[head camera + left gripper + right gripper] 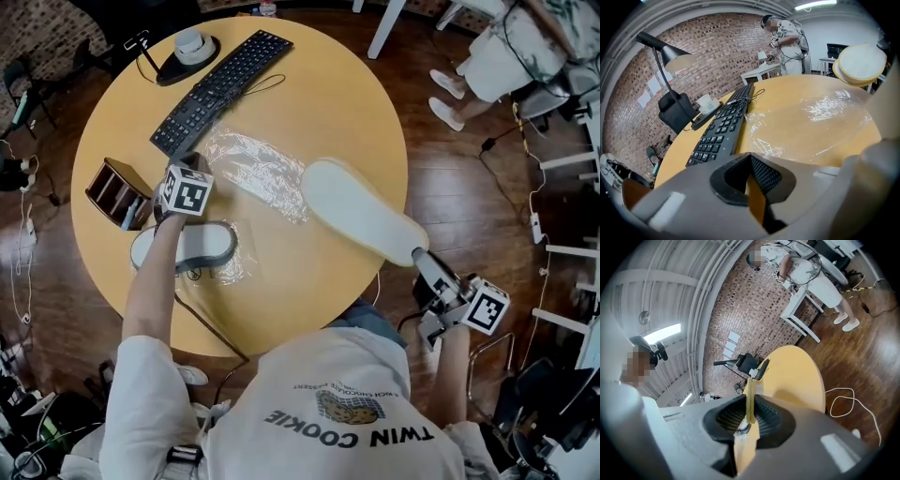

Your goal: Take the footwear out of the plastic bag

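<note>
A white slipper point(361, 214) hangs sole-up over the table's near right edge, with my right gripper point(421, 257) shut on its heel end. In the right gripper view the pads point(765, 417) pinch the slipper's thin pale edge point(750, 394). The left gripper view shows the same slipper point(859, 61) raised at the top right. An empty clear plastic bag point(255, 171) lies flat mid-table. My left gripper point(190, 161) rests at the bag's left end, its jaw tips together point(750, 157). Whether they pinch plastic is unclear. A second grey-white slipper point(184, 246) lies on more plastic beside my left forearm.
A black keyboard point(220, 89) and a lamp base point(187, 52) stand at the table's far left. A brown wooden organiser point(117, 192) sits at the left edge. A seated person point(492, 61) and white table legs are at the back right. Cables lie on the floor.
</note>
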{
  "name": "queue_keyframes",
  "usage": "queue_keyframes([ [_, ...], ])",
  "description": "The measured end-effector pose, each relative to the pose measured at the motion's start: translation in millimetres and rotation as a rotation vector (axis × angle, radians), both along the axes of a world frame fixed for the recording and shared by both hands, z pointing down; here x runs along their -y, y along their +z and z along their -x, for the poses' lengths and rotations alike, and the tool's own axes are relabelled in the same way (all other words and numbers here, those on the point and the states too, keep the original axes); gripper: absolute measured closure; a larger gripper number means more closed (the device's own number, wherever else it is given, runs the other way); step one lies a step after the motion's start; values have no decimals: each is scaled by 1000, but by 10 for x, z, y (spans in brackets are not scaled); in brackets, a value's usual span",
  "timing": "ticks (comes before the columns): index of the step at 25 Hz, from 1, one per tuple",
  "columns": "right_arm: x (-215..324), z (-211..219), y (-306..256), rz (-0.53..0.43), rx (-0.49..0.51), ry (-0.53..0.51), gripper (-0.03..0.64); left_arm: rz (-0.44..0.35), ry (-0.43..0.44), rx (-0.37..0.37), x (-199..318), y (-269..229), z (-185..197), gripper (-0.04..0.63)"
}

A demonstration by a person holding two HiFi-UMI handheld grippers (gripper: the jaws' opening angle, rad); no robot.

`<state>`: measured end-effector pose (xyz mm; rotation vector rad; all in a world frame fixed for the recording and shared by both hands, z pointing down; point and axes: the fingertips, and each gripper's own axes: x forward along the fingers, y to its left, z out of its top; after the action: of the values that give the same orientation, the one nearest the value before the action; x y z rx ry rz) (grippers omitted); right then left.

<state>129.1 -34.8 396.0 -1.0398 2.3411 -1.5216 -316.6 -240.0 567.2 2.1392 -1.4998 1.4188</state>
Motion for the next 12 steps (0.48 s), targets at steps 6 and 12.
queue_keyframes([
  [6,307,456,43,-25,25,-82,563,-8,-17,-43,-27,-28,-8,597],
  [12,578,916,174,-23,50,-135,563,-18,-21,-74,-9,-1,15,597],
])
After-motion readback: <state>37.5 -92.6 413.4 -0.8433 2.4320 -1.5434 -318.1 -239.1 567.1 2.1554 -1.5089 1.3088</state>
